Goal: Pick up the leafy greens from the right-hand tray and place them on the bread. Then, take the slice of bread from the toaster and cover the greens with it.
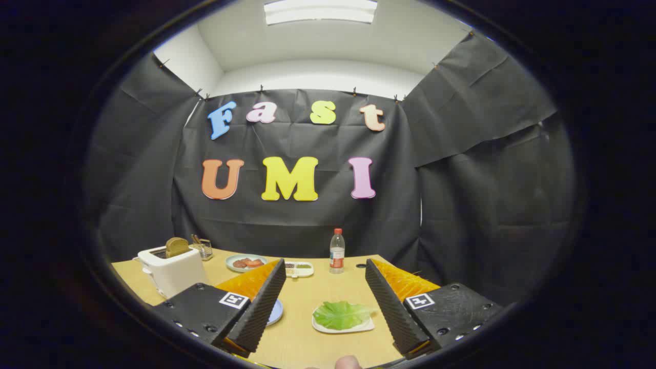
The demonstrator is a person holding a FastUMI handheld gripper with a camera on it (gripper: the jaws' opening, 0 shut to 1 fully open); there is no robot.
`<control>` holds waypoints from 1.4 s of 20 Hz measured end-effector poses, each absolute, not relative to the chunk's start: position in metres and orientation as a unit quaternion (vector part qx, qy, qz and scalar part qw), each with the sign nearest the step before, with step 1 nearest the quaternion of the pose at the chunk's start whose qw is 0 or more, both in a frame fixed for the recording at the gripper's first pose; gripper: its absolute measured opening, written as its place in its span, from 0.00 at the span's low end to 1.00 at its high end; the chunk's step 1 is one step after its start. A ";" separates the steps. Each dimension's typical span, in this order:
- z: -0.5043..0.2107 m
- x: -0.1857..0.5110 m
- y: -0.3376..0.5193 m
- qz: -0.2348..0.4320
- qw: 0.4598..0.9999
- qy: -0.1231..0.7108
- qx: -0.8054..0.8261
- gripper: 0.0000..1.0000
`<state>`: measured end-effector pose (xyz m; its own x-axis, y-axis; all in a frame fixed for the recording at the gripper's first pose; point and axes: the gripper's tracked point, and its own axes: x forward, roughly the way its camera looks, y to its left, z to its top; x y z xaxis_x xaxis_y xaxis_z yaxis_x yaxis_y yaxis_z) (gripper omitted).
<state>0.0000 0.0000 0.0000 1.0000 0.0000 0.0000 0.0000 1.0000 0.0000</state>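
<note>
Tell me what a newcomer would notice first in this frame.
The tool stands open, its fingers spread wide and holding nothing. Between them, nearer the right finger, the leafy greens lie on a small white tray on the table. Beyond the left finger, a white toaster holds a slice of bread sticking up from its slot.

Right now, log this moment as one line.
hand-held gripper open, empty | leafy greens on tray, between fingers | bread slice in toaster

Bright ceiling panel [321,11] overhead — sharp centre, fisheye-bent edges
</note>
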 end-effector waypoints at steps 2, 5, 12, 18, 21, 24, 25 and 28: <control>0.001 -0.001 -0.002 -0.003 1.000 0.000 -0.001 0.95; 0.001 -0.003 -0.001 -0.001 1.000 0.004 0.002 0.95; -0.003 -0.007 0.009 0.011 1.000 0.013 0.002 0.95; -0.004 -0.009 0.015 0.016 1.000 0.013 -0.003 0.95; -0.007 -0.011 0.019 0.022 1.000 0.017 -0.006 0.95; -0.010 -0.013 0.023 0.031 0.999 0.022 -0.006 0.95; -0.011 -0.013 0.022 0.033 0.999 0.025 -0.007 0.95; -0.016 -0.011 0.019 0.035 0.999 0.034 -0.007 0.95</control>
<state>-0.0112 0.0190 -0.0164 0.9951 0.0703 -0.0691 -0.0713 0.9974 -0.0107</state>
